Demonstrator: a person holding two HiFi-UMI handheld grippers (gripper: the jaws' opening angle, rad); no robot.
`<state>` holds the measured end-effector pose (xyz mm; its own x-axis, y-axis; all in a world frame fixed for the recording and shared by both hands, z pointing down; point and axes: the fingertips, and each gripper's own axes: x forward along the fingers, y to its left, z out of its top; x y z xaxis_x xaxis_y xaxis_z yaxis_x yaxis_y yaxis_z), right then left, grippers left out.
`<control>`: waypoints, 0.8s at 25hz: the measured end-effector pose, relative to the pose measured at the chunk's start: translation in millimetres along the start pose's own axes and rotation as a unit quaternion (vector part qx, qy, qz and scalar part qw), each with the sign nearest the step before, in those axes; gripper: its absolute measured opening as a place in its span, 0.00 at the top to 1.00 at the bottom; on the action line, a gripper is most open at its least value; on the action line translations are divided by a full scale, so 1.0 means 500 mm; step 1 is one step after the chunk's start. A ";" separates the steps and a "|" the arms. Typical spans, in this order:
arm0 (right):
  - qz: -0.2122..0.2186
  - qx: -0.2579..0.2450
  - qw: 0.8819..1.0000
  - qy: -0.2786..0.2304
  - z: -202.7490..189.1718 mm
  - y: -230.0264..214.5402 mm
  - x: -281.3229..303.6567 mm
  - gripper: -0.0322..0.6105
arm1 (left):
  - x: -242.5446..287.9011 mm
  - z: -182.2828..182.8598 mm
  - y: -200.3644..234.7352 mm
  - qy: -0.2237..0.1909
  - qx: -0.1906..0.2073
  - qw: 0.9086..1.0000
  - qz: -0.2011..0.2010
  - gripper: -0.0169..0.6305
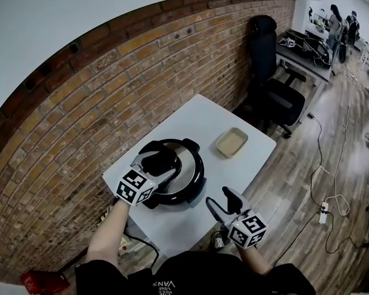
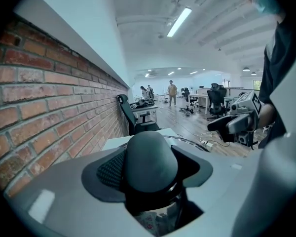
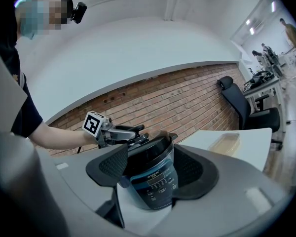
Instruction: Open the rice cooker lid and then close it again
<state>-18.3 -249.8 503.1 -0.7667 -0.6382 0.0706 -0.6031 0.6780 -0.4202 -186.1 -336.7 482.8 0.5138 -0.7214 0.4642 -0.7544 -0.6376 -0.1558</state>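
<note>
The left gripper (image 1: pixel 155 162) and right gripper (image 1: pixel 219 198) are grey with black dimpled pads (image 3: pixel 113 165), and behind the jaws each carries a white cube (image 1: pixel 135 186) of black square markers. The person wears a dark short-sleeved top (image 1: pixel 197 276).

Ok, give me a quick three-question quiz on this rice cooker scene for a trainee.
1. True or false: the right gripper is clamped on the cooker.
2. What is the left gripper shut on? A) a cup B) the lid handle C) nothing
3. Fill in: the beige tray lies on the table, ____ the cooker (touching / apart from).

Key
1. False: its jaws are apart and it is off to the cooker's side.
2. B
3. apart from
</note>
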 end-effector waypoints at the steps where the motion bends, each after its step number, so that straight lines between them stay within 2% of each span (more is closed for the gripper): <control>1: 0.001 0.000 1.000 0.001 -0.001 0.002 0.002 0.51 | 0.000 0.000 0.001 0.000 0.000 1.000 0.000 0.52; 8: 0.001 0.002 1.000 0.006 -0.005 0.003 -0.002 0.51 | -0.003 0.000 0.001 -0.001 0.000 1.000 0.003 0.53; 16: -0.009 0.004 1.000 0.008 -0.006 -0.019 -0.019 0.51 | -0.005 0.005 -0.003 -0.010 0.028 0.997 -0.065 0.53; 20: -0.016 0.003 1.000 0.008 -0.002 -0.029 -0.026 0.51 | -0.004 0.007 -0.005 -0.015 0.038 0.996 -0.084 0.53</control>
<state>0.3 -251.2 509.3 -0.7500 -0.6540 0.0995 -0.6268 0.6544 -0.4229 -183.8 -334.4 478.9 0.6425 -0.6102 0.4635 -0.6244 -0.7676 -0.1448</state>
